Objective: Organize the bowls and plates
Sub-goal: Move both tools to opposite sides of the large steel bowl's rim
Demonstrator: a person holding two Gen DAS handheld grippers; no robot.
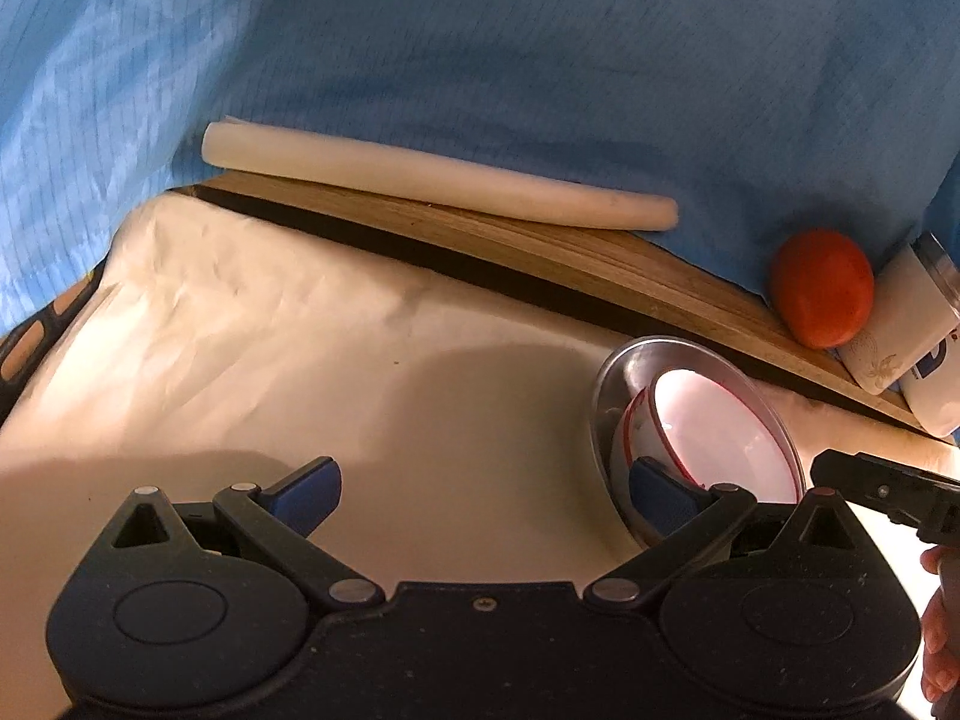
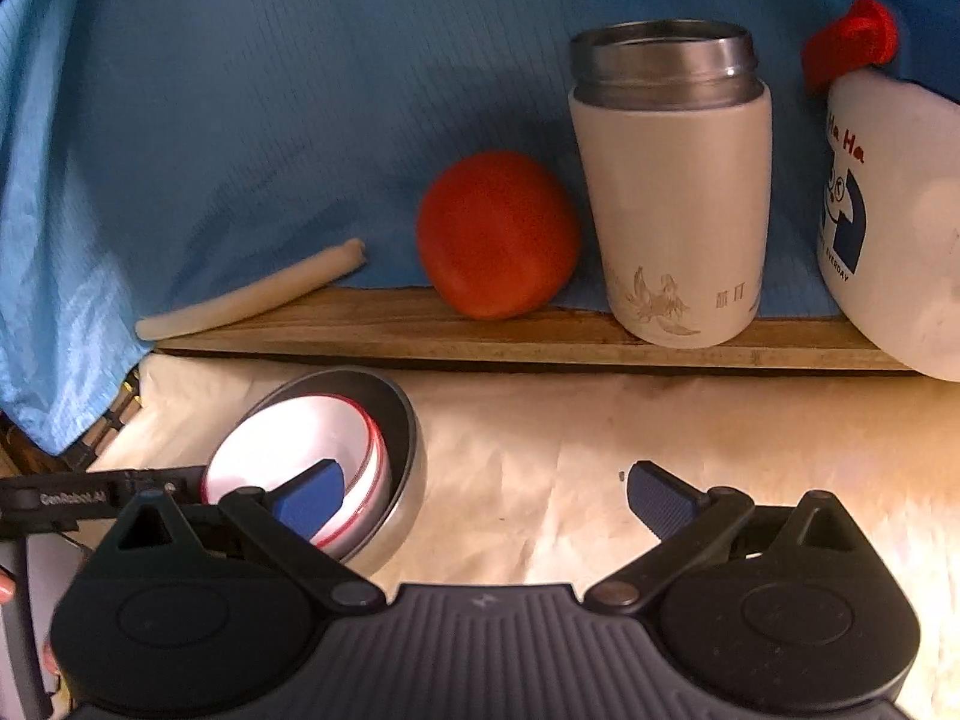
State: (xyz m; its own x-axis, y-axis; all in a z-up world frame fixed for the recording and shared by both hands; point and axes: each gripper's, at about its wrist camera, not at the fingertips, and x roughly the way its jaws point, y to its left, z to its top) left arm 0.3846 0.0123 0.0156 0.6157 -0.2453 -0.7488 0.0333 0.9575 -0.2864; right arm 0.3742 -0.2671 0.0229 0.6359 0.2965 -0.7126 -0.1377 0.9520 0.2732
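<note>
On the cream cloth (image 2: 540, 438), at about nine o'clock from the right gripper (image 2: 486, 501), the steel bowl (image 2: 408, 450) sits with the white bowl with a red rim (image 2: 300, 438) nested inside it. In the left wrist view the same pair lies at about three o'clock from the left gripper (image 1: 483, 495). Both grippers have their fingers spread wide and hold nothing. The right finger of the left gripper (image 1: 657, 495) overlaps the near edge of the bowls, but I cannot tell if it touches them or only passes in front.

The nesting looks already done, so the step in hand is probably to leave or to move the stack. To do it well, I would close on the steel wall and not on the thin inner rim, because the white bowl sits tilted and may slip. Lift straight up and slowly. Keep away from the orange ball (image 2: 498, 234) and the white steel tumbler (image 2: 672, 192), which stand at twelve o'clock on the wooden board (image 2: 480, 330).
</note>
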